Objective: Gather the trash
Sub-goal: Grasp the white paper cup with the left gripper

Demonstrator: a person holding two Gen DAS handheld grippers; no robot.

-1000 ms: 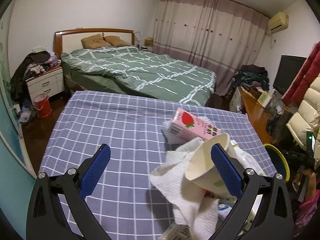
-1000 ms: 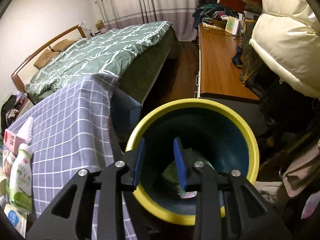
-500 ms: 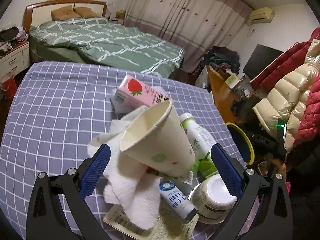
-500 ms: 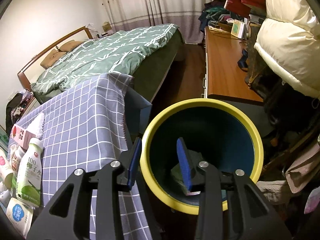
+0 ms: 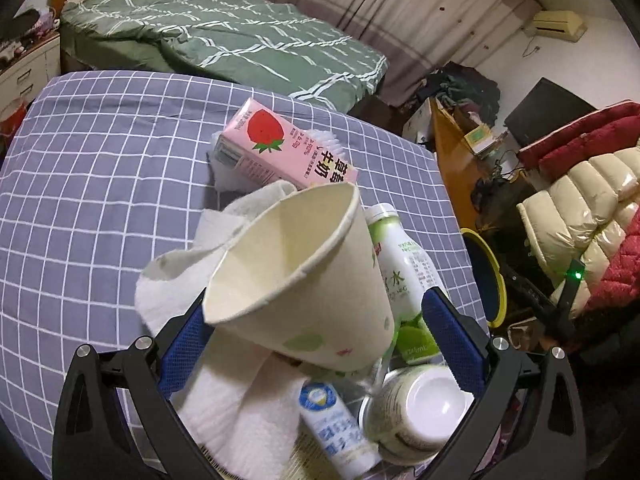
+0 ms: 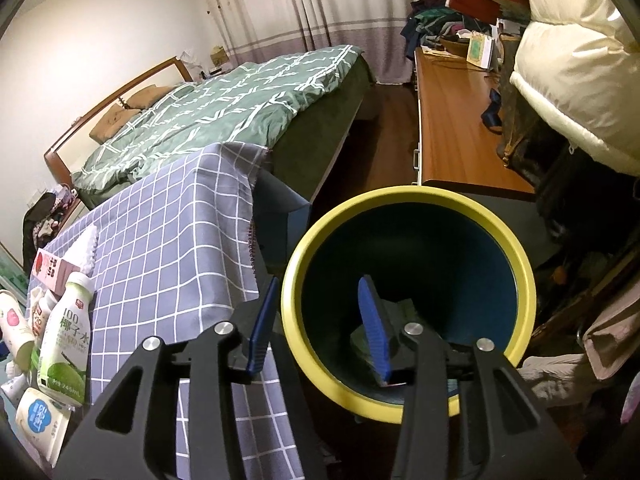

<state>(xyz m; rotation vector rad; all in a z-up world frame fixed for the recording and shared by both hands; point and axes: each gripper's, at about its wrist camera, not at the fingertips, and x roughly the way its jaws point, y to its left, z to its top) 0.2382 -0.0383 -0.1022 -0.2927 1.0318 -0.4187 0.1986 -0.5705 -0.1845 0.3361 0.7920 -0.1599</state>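
A crushed white paper cup [image 5: 296,276] lies on a white towel [image 5: 224,404] in a trash pile on the checked table. My left gripper [image 5: 316,340] is open, its blue pads either side of the cup. Around it lie a pink strawberry milk carton [image 5: 280,148], a coconut water bottle [image 5: 404,276], a small blue-label bottle [image 5: 336,428] and a white yoghurt tub [image 5: 416,412]. My right gripper [image 6: 320,332] is open with its pads astride the yellow rim of the blue bin [image 6: 408,292], which holds some trash.
The grey checked tablecloth [image 5: 100,184] hangs over the table edge [image 6: 224,208]. A green bed [image 5: 224,36] lies beyond. A wooden desk [image 6: 456,120] and padded jackets [image 6: 576,72] stand right of the bin. The bin also shows in the left wrist view [image 5: 486,276].
My left gripper has moved forward and down over the pile, so the paper cup now lies between its pads. My right gripper has opened wider and drawn back a little from the bin.
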